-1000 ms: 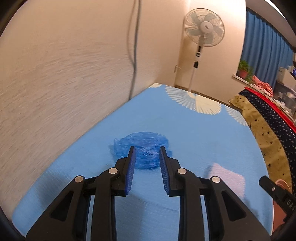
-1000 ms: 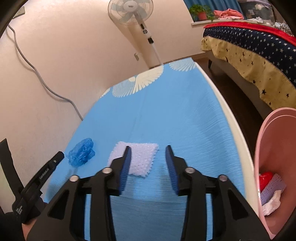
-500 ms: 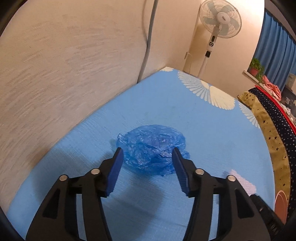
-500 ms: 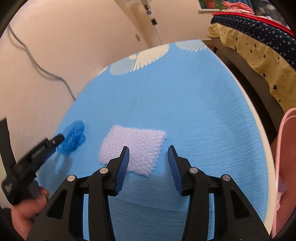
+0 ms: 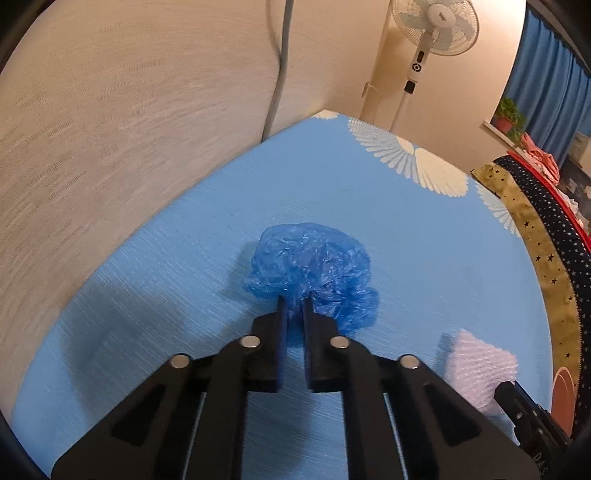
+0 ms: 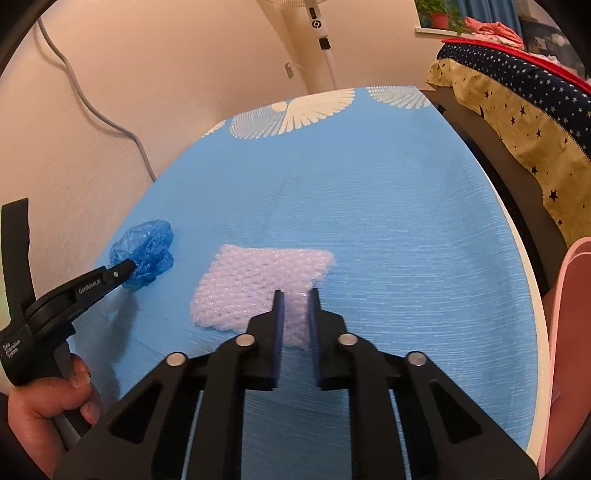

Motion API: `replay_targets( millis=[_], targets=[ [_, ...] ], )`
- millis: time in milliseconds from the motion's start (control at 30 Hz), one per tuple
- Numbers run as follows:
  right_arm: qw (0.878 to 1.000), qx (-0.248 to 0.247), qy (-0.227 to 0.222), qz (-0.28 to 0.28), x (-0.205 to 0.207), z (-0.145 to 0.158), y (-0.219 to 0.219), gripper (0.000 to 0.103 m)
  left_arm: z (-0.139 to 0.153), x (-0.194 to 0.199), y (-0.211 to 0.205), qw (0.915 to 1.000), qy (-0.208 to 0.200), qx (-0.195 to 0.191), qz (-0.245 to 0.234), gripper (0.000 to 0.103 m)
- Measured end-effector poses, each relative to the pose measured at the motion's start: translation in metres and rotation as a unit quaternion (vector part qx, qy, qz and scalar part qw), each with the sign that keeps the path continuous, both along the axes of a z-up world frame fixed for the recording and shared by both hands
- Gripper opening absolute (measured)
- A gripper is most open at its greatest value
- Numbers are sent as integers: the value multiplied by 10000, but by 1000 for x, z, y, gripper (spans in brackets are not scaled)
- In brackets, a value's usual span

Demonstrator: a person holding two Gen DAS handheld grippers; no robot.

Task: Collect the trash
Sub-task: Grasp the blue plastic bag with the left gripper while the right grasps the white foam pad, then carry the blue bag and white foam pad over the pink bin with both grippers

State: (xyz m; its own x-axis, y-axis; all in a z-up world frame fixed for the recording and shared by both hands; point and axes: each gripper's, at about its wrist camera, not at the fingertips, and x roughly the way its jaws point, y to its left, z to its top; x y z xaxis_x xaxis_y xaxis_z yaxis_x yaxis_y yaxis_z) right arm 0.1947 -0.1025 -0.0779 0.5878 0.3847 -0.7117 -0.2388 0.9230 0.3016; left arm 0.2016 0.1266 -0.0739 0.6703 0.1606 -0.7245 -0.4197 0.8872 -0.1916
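Note:
A crumpled blue plastic cover (image 5: 314, 262) lies on the blue tablecloth (image 5: 406, 240) near the wall. My left gripper (image 5: 293, 302) is closing its jaws on the cover's near edge, and the pads pinch a fold of it. From the right wrist view the same cover (image 6: 147, 243) shows at the left gripper's (image 6: 129, 267) tip. A white sheet of bubble wrap (image 6: 258, 273) lies mid-table. My right gripper (image 6: 295, 293) is closing on its near right corner, which bunches up between the pads. In the left wrist view the bubble wrap (image 5: 480, 365) sits at the lower right.
A pink bin (image 6: 569, 295) stands off the table's right edge. Beyond it is a bed with a star-patterned cover (image 6: 517, 110). A beige wall with a grey cable (image 5: 277, 74) runs along the left side, and a standing fan (image 5: 436, 22) is past the far end. A hand (image 6: 48, 398) holds the left gripper.
Both grippers came forward and down to their items. The left jaws widened around the blue cover, then shut on it. The right jaws closed on the bubble wrap's corner.

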Motion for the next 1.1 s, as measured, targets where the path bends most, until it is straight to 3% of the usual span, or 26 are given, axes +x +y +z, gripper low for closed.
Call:
replay_targets(
  millis=[233,633,1100],
  targets=[
    [9991,212,-348,-105,-11,19,-12,9,22,-10,-17,9986,-297,359,-257,3],
    [9938,7,-986,-518,-54,61,-54,9,53,-39,-45,9940,-655,472,-736,3],
    [9770,-427,-1468,-1484,-111,106,-126,9,79,-65,-109,9785,-1054,542,-1687,3]
  ],
)
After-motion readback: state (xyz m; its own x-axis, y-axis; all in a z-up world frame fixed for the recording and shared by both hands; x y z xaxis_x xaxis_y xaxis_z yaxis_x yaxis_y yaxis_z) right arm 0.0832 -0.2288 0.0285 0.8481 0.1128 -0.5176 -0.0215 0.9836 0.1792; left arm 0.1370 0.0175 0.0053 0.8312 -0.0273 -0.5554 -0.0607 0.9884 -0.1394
